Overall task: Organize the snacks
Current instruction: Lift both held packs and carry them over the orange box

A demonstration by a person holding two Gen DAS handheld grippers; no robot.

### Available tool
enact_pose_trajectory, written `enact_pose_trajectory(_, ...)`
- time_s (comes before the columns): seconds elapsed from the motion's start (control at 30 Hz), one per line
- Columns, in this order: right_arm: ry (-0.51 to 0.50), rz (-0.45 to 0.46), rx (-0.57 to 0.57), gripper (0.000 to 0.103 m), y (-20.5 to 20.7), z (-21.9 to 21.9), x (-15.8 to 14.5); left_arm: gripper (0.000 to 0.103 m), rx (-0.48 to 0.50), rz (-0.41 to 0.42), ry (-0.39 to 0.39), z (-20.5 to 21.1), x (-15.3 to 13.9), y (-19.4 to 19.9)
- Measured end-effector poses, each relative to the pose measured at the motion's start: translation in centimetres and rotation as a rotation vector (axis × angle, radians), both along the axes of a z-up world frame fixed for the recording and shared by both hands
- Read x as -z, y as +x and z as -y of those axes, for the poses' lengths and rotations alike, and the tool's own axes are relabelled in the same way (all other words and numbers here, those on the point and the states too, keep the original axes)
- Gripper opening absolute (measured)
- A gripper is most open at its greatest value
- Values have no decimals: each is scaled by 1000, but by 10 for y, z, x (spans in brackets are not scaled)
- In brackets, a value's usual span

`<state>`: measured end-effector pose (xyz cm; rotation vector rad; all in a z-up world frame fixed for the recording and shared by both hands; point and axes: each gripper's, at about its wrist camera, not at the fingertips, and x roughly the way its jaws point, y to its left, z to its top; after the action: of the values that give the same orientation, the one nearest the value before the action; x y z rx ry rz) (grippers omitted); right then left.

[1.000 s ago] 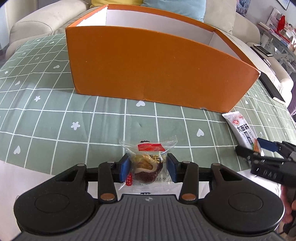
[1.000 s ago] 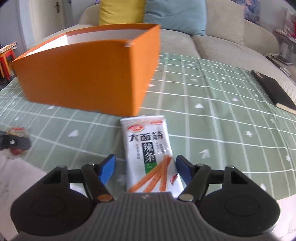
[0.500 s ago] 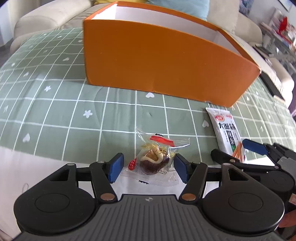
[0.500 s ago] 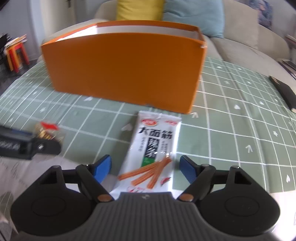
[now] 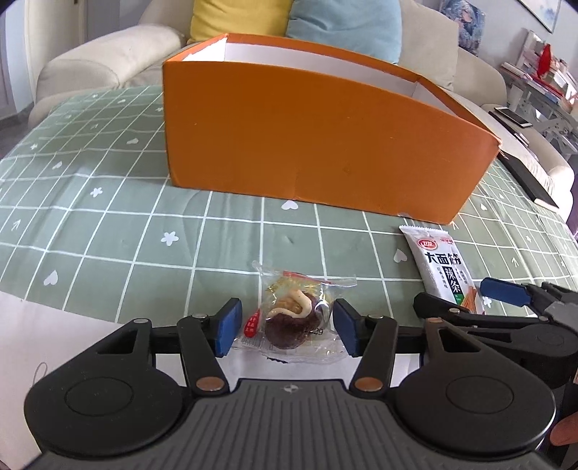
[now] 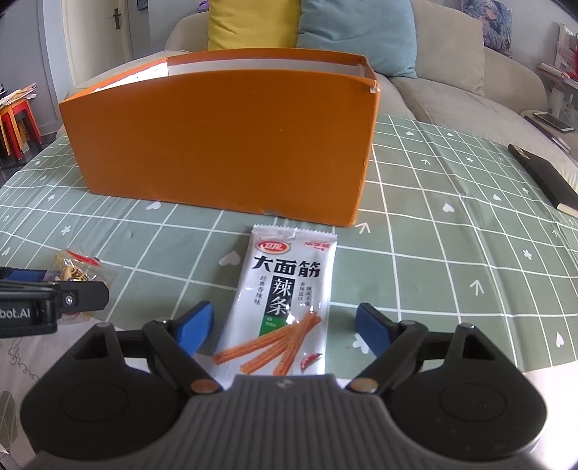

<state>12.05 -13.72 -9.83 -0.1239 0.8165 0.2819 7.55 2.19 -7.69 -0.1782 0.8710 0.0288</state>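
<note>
A clear-wrapped brown pastry (image 5: 294,318) lies on the green checked tablecloth, between the blue pads of my open left gripper (image 5: 287,327), which do not touch it. A white spicy-stick snack packet (image 6: 285,300) lies flat between the wide-open pads of my right gripper (image 6: 285,330). The packet also shows in the left wrist view (image 5: 442,271), with the right gripper (image 5: 466,302) over its near end. An orange open-top box (image 5: 321,144) stands behind both snacks; it also shows in the right wrist view (image 6: 224,141). The pastry appears at the left in the right wrist view (image 6: 77,269).
A sofa with a yellow cushion (image 5: 238,18) and a blue cushion (image 5: 346,27) stands behind the table. A black notebook (image 6: 545,177) lies on the right of the tablecloth. White paper (image 5: 43,332) covers the near left edge.
The left gripper has opened from close around the pastry and pulled back. Both grippers shifted so the box sits farther away and more to the right in the left view.
</note>
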Motion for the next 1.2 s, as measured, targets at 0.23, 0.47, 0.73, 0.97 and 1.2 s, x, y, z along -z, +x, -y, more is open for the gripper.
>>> enact_pose_trajectory(0.23, 0, 16, -25, 71, -6, -4, -2, 57, 25, 13, 43, 6, -1, -1)
enact_pose_trajectory(0.47, 0, 18, -82, 49, -12, -11, -6, 53, 26, -3, 43, 6, -2, -1)
enact_pose_trajectory(0.73, -12, -5, -104, 47, -25, -12, -15, 43, 17, 3, 35, 3, -13, -6)
enact_pose_trajectory(0.97, 9, 21, -109, 46, -39, -8, -37, 42, 16, 48, 20, 3, -37, -13)
enact_pose_trajectory(1.2, 38, 87, -126, 46, -51, -9, -73, 41, 6, 121, 3, 0, -68, -19)
